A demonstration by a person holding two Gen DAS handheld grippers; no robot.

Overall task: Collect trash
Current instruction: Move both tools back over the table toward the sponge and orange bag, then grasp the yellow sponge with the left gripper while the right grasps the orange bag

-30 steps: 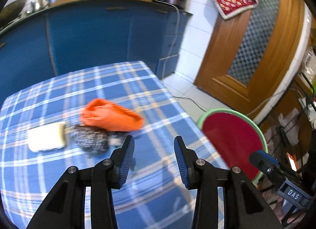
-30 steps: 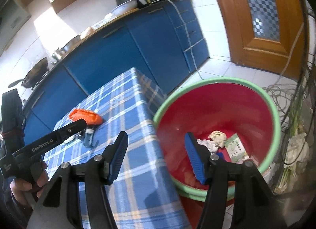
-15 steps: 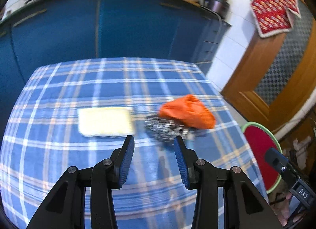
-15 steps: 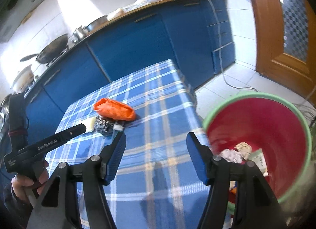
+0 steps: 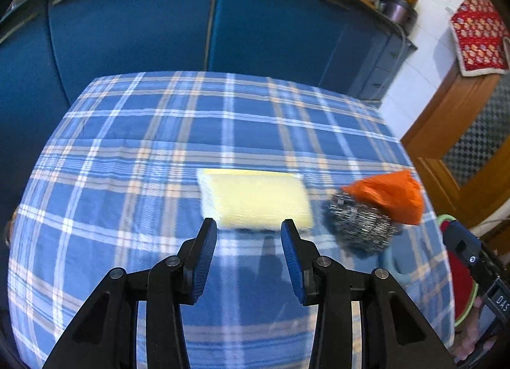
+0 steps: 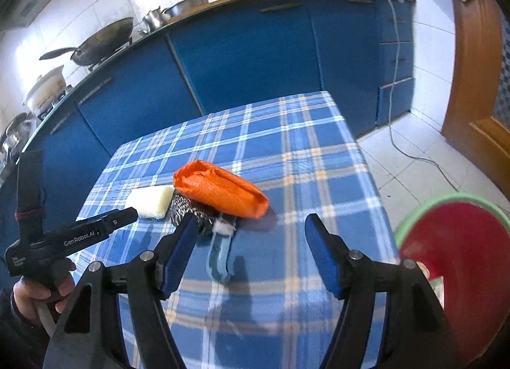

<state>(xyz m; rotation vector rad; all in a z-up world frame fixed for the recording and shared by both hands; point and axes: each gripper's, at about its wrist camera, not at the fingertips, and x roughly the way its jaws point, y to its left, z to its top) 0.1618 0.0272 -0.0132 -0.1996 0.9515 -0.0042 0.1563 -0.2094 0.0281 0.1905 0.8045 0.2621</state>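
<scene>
the blue cabinets (image 6: pixel 242 60) run along the far wall, with a wok (image 6: pixel 102 40) and pots on their top. in front of them stands the counter (image 5: pixel 153 158), covered in a blue plaid cloth. at its right end, down on the floor, sits the red basin (image 6: pixel 459 260) with a green rim; its inside is too blurred here to tell what it holds. a wooden door (image 6: pixel 478 88) closes the right side of the room, and a white cable (image 6: pixel 411 152) trails over the floor tiles.

on the counter the things lie in a close row. the pale yellow sponge (image 5: pixel 255 200) lies flat, farthest from the basin. just beside it is the steel wool scrubber (image 5: pixel 357 222), and the crumpled orange bag (image 6: pixel 223 190) rests against the scrubber on the basin side, partly over it. a light blue scrubber handle (image 6: pixel 220 254) sticks out from under the bag toward the right wrist camera, with a bit of white stuff where it meets the pile.

the left tool (image 5: pixel 248 238) hangs over the counter just short of the sponge, its jaws parted with nothing between them. a person's hand (image 6: pixel 35 292) grips it at the left edge of the right wrist view. the right tool (image 6: pixel 251 228) points at the bag and the handle; its jaws have just been opening and stand wide, holding nothing.
</scene>
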